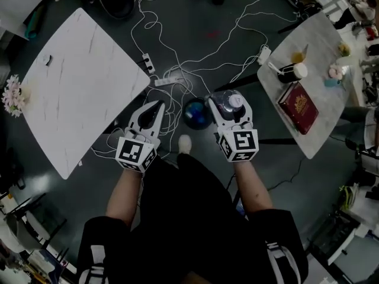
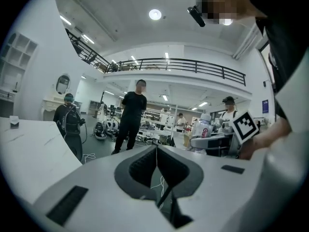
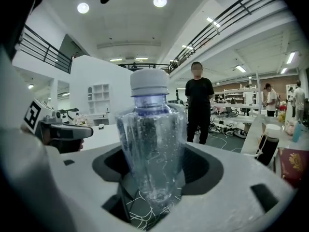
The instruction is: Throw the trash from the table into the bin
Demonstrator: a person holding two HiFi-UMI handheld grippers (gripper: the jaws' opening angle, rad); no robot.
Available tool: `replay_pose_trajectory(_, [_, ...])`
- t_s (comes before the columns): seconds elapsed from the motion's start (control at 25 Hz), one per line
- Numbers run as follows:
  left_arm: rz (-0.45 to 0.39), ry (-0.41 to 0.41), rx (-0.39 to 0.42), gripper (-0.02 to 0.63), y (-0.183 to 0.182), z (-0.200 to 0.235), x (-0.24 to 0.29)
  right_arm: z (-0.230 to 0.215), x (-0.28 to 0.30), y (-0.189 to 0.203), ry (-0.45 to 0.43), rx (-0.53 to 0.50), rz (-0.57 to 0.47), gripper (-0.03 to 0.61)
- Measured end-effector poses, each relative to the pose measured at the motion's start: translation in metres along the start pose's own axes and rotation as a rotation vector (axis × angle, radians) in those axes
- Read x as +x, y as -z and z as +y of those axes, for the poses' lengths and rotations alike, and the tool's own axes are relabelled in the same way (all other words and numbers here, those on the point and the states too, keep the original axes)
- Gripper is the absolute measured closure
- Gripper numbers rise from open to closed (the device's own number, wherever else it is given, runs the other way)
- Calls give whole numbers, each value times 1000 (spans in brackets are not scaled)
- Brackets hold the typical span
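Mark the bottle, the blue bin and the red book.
bottle [image 3: 152, 144]: right gripper view, clear body below the cap.
blue bin [image 1: 193, 115]: head view, middle of its round top, on the floor.
red book [image 1: 299, 106]: head view, middle of its cover.

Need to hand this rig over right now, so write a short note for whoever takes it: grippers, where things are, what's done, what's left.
Left hand-held gripper: shut, nothing in it.
Right hand-held gripper: shut on a clear capped bottle.
Bin: dark, round, on the floor between the two grippers.
Done: bottle is in the grip, not yet in the bin.
Left: drop the bottle in the bin, then check the right table. It holds a lidded black cup, a red book and small bits; I cannot tell which are trash.
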State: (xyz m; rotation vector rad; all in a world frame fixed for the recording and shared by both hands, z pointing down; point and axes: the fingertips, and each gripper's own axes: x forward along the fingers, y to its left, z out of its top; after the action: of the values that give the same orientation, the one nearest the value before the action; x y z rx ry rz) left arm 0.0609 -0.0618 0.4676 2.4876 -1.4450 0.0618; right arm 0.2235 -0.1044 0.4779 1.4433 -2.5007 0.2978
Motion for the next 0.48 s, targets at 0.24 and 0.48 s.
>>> replay_pose_trajectory(0.24, [77, 16, -13, 598, 35, -17, 21, -24, -3, 47, 12, 59, 62, 276])
replay_pose_trajectory(0.48, [145, 7, -27, 598, 81, -21, 27, -33, -1, 111, 17, 119, 136, 276])
